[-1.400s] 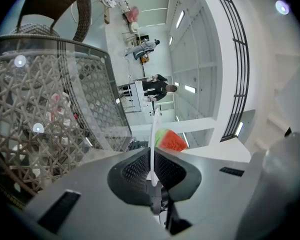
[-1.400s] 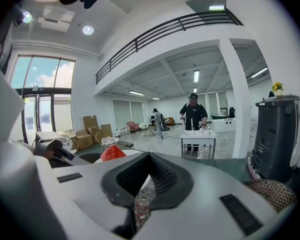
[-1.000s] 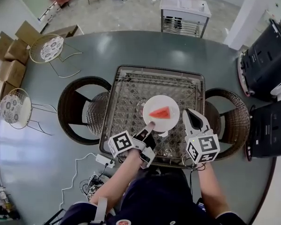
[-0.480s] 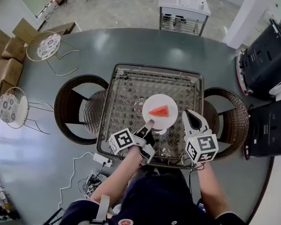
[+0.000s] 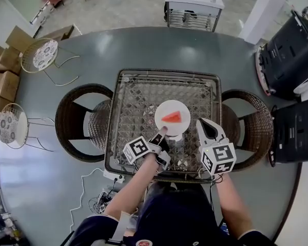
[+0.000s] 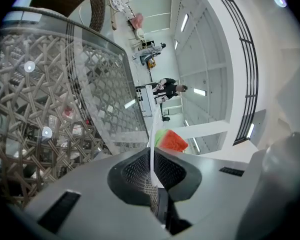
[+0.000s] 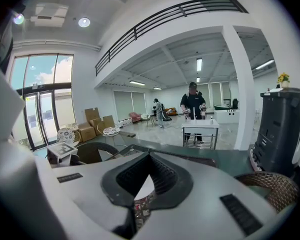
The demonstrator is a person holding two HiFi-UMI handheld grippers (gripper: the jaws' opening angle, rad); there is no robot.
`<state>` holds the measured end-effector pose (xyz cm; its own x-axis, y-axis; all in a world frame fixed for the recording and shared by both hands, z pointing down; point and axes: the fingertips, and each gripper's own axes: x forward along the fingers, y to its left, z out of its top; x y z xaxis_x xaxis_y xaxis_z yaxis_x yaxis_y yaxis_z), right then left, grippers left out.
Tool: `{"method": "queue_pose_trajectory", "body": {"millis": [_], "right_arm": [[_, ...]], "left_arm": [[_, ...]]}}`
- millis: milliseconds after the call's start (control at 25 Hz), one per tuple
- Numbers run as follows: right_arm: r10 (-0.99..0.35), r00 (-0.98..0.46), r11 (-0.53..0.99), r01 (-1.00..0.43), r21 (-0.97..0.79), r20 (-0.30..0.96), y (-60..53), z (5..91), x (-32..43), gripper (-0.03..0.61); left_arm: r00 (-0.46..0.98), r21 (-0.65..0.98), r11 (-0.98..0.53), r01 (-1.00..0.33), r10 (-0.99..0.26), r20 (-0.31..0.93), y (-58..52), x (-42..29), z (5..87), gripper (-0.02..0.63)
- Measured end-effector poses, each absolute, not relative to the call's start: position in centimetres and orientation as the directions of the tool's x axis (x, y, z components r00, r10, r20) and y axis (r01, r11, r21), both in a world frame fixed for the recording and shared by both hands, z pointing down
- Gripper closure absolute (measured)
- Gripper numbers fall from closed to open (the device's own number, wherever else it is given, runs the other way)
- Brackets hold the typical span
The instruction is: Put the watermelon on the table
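A red watermelon wedge [image 5: 173, 117] with a green rind lies on a white plate [image 5: 164, 110] over the glass top of a wicker table [image 5: 136, 99]. My left gripper [image 5: 161, 133] is shut on the plate's near rim. In the left gripper view the rim [image 6: 151, 134] runs as a thin white edge between the pads, with the watermelon [image 6: 171, 140] just beyond. Whether the plate touches the glass I cannot tell. My right gripper [image 5: 202, 124] hovers to the right of the plate, shut and holding nothing; in its own view the right gripper [image 7: 149, 156] has its tips together.
Two dark wicker chairs flank the table, one on the left [image 5: 77, 119] and one on the right [image 5: 254, 122]. A power strip with cables [image 5: 111, 176] lies on the floor near my left side. A white cart [image 5: 192, 6] stands far off, black machines [image 5: 290, 55] at the right.
My left gripper has sunk with the plate and watermelon toward the glass top. The right gripper has come down a little beside it, still shut.
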<state>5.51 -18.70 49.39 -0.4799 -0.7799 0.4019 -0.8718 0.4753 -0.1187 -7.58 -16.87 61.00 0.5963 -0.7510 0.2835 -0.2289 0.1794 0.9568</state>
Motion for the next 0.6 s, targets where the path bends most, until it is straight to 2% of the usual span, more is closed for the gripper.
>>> {"method": "queue_pose_trajectory", "body": {"millis": [280, 600], "right_arm": [[-0.766, -0.466, 0.463, -0.878, -0.124, 0.442, -18.5, 51.2, 6.2, 0.575], [-0.757, -0.453, 0.448, -0.885, -0.13, 0.471, -18.8, 52.3, 7.1, 0.577]], "left_arm": [[0.591, 0.93, 0.273, -0.246, -0.718, 0.367, -17.0, -7.3, 66.5, 0.601], [0.618, 0.916, 0.302, -0.263, -0.676, 0.401, -17.5, -5.6, 69.4, 0.601]]}}
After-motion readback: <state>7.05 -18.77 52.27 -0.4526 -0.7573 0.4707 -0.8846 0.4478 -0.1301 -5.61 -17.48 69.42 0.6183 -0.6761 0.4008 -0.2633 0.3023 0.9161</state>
